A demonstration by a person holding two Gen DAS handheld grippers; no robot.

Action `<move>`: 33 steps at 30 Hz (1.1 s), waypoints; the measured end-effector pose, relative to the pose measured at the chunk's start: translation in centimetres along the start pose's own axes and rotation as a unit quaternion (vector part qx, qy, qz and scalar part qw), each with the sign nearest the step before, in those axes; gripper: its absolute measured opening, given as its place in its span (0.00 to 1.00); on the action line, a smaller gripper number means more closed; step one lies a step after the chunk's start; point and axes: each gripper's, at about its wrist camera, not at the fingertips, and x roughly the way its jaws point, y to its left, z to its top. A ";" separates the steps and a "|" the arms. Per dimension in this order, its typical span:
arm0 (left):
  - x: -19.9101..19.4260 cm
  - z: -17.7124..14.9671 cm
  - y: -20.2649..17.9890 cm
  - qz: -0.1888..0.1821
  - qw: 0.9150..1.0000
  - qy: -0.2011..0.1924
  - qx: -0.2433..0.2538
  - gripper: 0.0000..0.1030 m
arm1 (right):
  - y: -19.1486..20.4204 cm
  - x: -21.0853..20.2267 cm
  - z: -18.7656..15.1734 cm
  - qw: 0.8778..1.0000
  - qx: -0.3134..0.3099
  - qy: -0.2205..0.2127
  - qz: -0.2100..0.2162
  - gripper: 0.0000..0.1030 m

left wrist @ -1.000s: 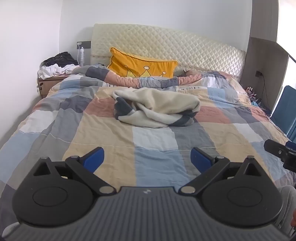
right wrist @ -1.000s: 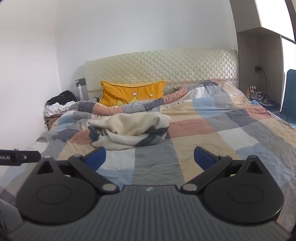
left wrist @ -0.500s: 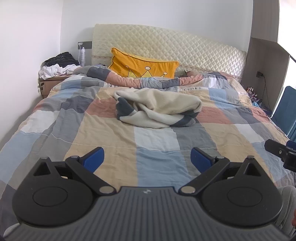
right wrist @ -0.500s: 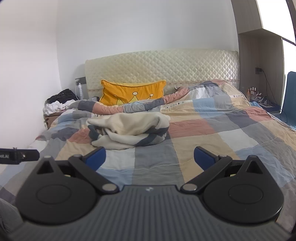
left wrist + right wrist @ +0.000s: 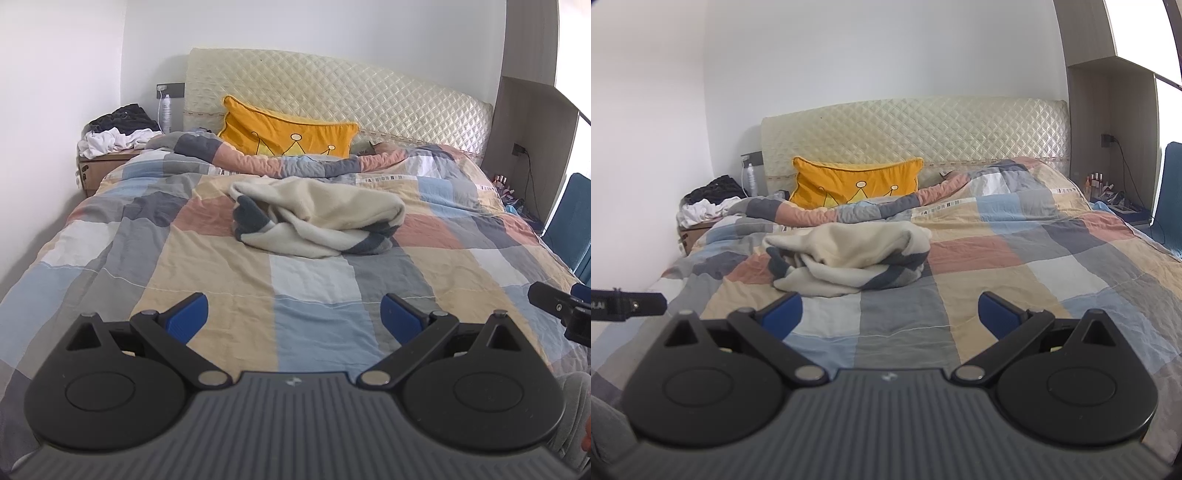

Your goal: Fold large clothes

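The left gripper (image 5: 294,318) sits at the bottom of the left wrist view with its jaws spread wide and nothing between them; its blue fingertips (image 5: 186,318) hang above the near part of the bed. The right gripper (image 5: 890,315) is the same in the right wrist view: jaws wide apart, empty, blue fingertips (image 5: 999,315) over the quilt.

Under both lies a patchwork quilt (image 5: 314,332) of blue, grey, tan, white and salmon squares, covering the bed. The task's thing, a crumpled cream and dark grey garment (image 5: 317,221), rests in a heap on the quilt at the middle of the left wrist frame, well beyond the fingertips and touched by neither gripper. In the right wrist view the same garment (image 5: 849,258) lies left of centre, just above the left fingertip in the picture.

Behind it the quilt's edge is rolled into a ridge, and a yellow pillow (image 5: 288,129) with a crown drawing leans against a quilted cream headboard (image 5: 332,88). At the upper left of the frame a bedside cabinet (image 5: 103,162) carries a pile of black and white clothes (image 5: 114,129) and a bottle (image 5: 166,112). At the right edge stands a blue chair (image 5: 569,229). A dark part of the other gripper pokes in at the right edge of the left wrist view.
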 end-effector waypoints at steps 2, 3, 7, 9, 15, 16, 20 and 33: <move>0.1 -0.2 0.0 0.001 1.000 0.002 0.001 0.98 | 0.0 0.1 0.0 1.000 0.000 0.001 -0.001 1.00; 0.2 -0.2 0.0 0.000 1.000 0.004 0.001 0.98 | 0.1 0.2 0.0 1.000 0.000 0.003 -0.001 1.00; 0.4 -0.5 -0.1 -0.001 1.000 0.008 0.003 0.98 | 0.2 0.4 -0.1 1.000 -0.002 0.005 0.002 1.00; 0.4 -0.5 -0.1 -0.001 1.000 0.008 0.002 0.98 | 0.2 0.5 -0.2 1.000 -0.003 0.006 0.003 1.00; 0.4 -0.7 0.0 -0.002 1.000 0.009 0.003 0.98 | 0.2 0.6 -0.3 1.000 -0.003 0.007 0.003 1.00; 0.4 -0.7 0.0 -0.002 1.000 0.008 0.003 0.98 | 0.2 0.6 -0.3 1.000 -0.003 0.007 0.003 1.00; 0.5 -0.9 0.0 -0.005 1.000 0.010 0.004 0.98 | 0.3 0.5 -0.4 1.000 -0.004 0.008 0.004 1.00; 0.8 -1.0 -0.2 -0.006 1.000 0.011 0.003 0.98 | 0.5 0.6 -0.8 1.000 -0.005 0.007 0.006 1.00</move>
